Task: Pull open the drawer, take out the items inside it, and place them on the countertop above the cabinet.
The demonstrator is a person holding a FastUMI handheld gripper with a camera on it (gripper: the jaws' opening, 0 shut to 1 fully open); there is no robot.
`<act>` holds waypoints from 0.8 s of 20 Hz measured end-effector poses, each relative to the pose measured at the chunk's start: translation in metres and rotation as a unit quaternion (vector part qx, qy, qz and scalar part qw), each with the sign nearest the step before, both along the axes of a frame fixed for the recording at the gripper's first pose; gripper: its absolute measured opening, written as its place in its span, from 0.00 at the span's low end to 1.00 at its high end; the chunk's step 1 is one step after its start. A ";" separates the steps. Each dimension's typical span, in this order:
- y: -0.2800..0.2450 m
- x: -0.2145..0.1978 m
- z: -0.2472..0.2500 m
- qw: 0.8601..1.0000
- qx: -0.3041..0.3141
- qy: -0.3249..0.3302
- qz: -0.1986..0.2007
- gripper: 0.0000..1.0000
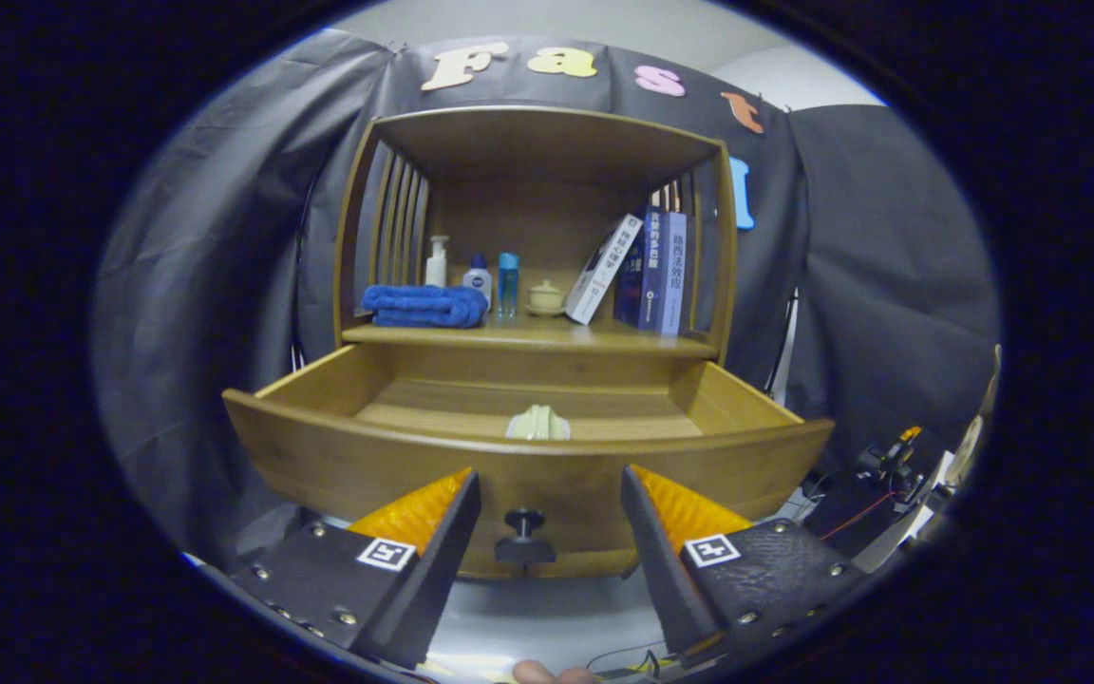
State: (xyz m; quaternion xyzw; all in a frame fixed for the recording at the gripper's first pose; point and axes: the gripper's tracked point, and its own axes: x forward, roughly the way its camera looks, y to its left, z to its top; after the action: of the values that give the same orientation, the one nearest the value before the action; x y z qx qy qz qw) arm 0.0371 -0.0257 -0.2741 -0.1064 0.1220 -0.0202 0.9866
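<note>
Drawer [528, 456] pulled open, pale item [537, 424] lying inside near its front wall. Gripper [551, 494] spread, holding nothing, knob [524, 537] between its fingers. Bench [547, 334] above carries towel [425, 306], bottles, books.

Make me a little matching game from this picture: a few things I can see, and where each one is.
Things:
1. blue towel
2. books
3. pale item
4. drawer knob

Places:
A. inside the open drawer
B. between the open jaws
C. shelf, beside the bottles
D. shelf, leaning at the far side from the towel

Pairs: 1-C, 2-D, 3-A, 4-B
</note>
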 end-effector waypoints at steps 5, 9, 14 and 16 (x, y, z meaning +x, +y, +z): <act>0.002 0.025 0.022 1.000 0.010 0.004 -0.010 0.88; -0.002 0.055 0.010 0.999 0.003 0.041 -0.013 0.88; -0.013 0.094 -0.020 0.993 0.010 0.114 -0.030 0.88; -0.014 0.110 -0.021 0.990 0.021 0.132 -0.035 0.88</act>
State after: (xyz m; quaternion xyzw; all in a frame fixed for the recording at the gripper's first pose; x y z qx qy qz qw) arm 0.1472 -0.0395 -0.2952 -0.0828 0.2553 -0.0378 0.9626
